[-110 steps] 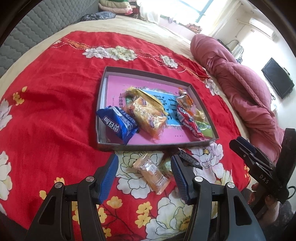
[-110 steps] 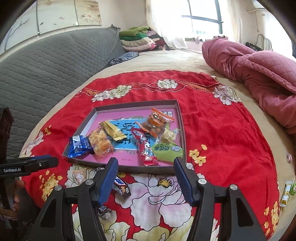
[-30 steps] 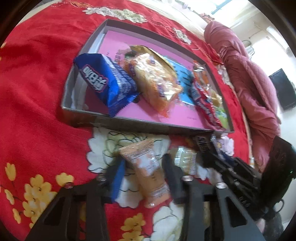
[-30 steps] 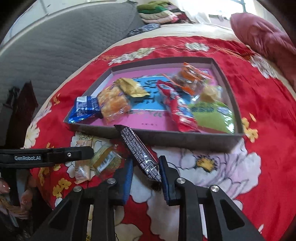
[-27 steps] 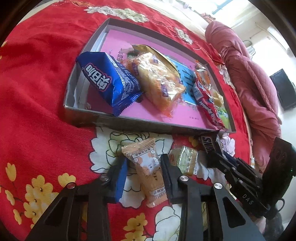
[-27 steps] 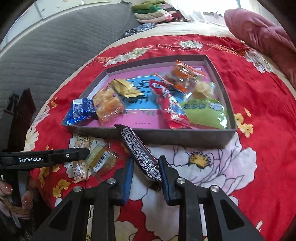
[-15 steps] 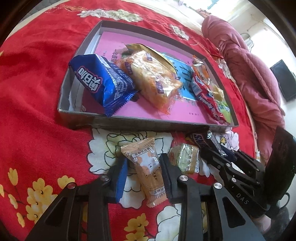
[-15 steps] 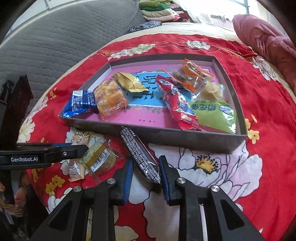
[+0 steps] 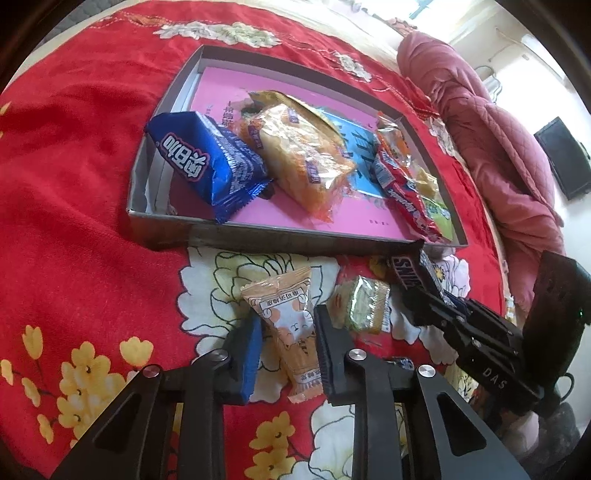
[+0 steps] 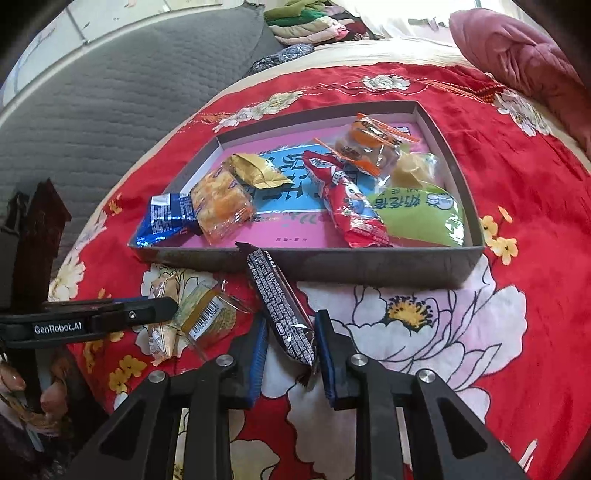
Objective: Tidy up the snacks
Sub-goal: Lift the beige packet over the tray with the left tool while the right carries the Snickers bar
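Note:
My left gripper (image 9: pixel 286 345) is shut on an orange snack packet with a cat print (image 9: pixel 286 321), held just above the red floral bedspread in front of the grey tray (image 9: pixel 258 236). My right gripper (image 10: pixel 291 345) is shut on a black chocolate bar (image 10: pixel 277 295) whose far end points at the tray's near wall (image 10: pixel 369 264). The tray holds several snacks: a blue packet (image 9: pixel 207 162), an orange-yellow packet (image 9: pixel 303 155), a red packet (image 10: pixel 347 206) and a green packet (image 10: pixel 417 214). A small green-yellow packet (image 9: pixel 369 306) lies on the bedspread between the grippers.
The tray sits on a red floral bedspread (image 9: pixel 74 184) on a bed. A pink quilt (image 9: pixel 491 122) is bunched at the right. A grey padded headboard (image 10: pixel 92 103) and folded clothes (image 10: pixel 306 22) are at the far left side.
Both grippers came down from open and empty to closed on their snacks. In the last second they have held their snacks with only slight lift and shift toward the tray.

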A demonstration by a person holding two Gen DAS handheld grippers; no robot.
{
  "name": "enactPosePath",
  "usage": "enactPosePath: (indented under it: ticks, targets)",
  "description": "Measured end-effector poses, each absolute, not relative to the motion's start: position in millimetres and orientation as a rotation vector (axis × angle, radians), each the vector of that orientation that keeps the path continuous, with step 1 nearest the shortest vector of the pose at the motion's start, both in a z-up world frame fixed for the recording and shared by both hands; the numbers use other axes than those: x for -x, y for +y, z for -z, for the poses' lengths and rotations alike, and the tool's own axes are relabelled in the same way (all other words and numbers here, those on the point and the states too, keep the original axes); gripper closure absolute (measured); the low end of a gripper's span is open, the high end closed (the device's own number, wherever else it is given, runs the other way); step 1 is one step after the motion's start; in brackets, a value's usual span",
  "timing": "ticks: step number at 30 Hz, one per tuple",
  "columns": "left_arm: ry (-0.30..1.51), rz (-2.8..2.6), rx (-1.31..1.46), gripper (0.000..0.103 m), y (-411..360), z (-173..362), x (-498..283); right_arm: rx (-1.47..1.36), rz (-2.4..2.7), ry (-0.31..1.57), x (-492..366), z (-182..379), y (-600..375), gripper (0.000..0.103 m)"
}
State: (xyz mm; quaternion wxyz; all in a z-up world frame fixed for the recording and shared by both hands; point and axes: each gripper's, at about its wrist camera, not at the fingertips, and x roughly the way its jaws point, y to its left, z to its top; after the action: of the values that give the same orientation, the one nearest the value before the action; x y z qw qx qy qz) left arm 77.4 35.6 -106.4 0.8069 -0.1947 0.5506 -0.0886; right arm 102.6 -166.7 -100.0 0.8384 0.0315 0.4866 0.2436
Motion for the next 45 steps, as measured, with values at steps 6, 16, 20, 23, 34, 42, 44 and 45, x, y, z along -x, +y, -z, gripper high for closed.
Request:
enactPosePath:
  ticks: [6, 16, 20, 23, 34, 42, 44, 45]
  targets:
    - [1.16, 0.2, 0.397, 0.079, 34, 97, -72, -0.065, -0.519, 1.011, -99, 94, -166, 0.079]
    - [1.114, 0.195, 0.372, 0.08, 35, 79, -65, -0.09, -0.541, 0.972, -93, 82, -167, 0.081]
    - [1.099, 0.188, 0.356, 0.08, 34, 71, -62, -0.11, -0.551, 0.952, -93, 77, -169, 0.082]
    - [1.095, 0.184, 0.343, 0.08, 30, 67, -62, -0.125, -0.558, 0.944, -92, 75, -171, 0.083]
    - [1.084, 0.18, 0.308, 0.08, 17, 56, -66, -0.169, -0.59, 0.913, -92, 67, -179, 0.085]
    - [1.082, 0.168, 0.312, 0.08, 17, 54, -69, -0.228, -0.604, 0.889, -93, 61, -189, 0.085]
    - [1.08, 0.164, 0.315, 0.08, 18, 52, -69, -0.241, -0.613, 0.878, -93, 58, -190, 0.085]
    - [1.078, 0.164, 0.317, 0.08, 18, 51, -69, -0.248, -0.615, 0.869, -93, 56, -191, 0.085]
